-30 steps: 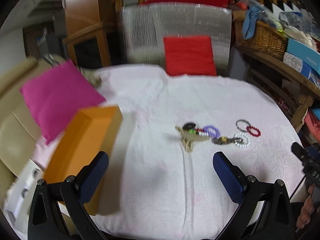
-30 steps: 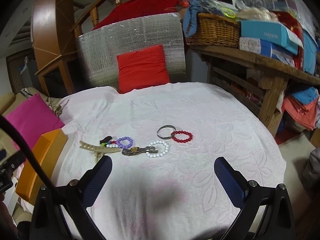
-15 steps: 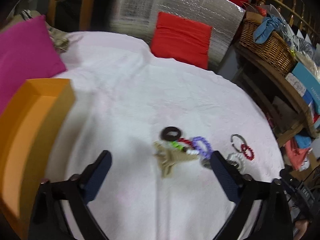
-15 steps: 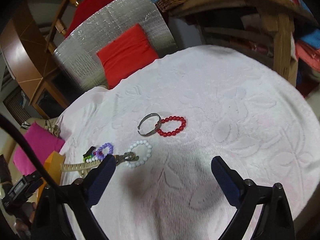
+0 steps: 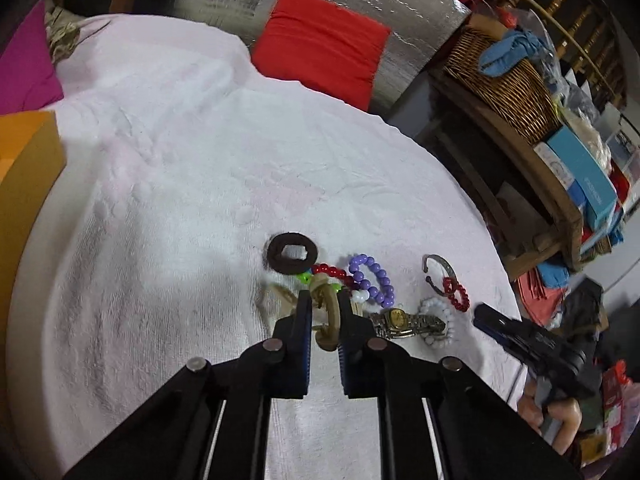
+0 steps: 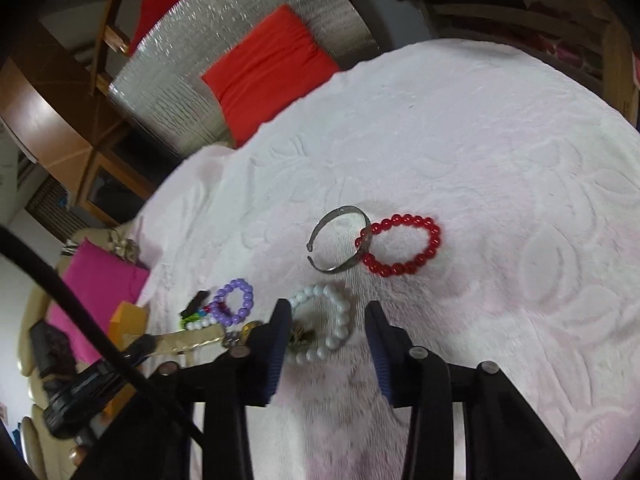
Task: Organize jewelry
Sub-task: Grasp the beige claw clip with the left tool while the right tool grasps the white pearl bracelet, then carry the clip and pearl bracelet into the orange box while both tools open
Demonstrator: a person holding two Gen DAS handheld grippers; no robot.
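Jewelry lies in a cluster on the white tablecloth (image 5: 192, 208). My left gripper (image 5: 324, 300) is shut on a beige hair clip (image 5: 329, 312). Beyond it lie a black ring-shaped band (image 5: 292, 258), a purple bead bracelet (image 5: 370, 280), a wristwatch (image 5: 404, 320), a silver cuff (image 5: 440, 272) and a red bead bracelet (image 5: 456, 294). My right gripper (image 6: 327, 308) is low over a white bead bracelet (image 6: 334, 320). Its jaws are closing with the bracelet between them, and the right pad stands apart from the beads. The silver cuff (image 6: 340, 240) and red bracelet (image 6: 400, 246) lie just beyond.
An orange box (image 5: 24, 176) stands at the table's left edge beside a pink cushion (image 5: 24, 68). A red cushion (image 5: 320, 56) leans on a foil-covered chair behind the table. A wooden bench with a wicker basket (image 5: 504, 84) and boxes runs along the right.
Both grippers dropped toward the jewelry and narrowed from wide open. The left one closed on the beige hair clip; the right one came in around the white bead bracelet.
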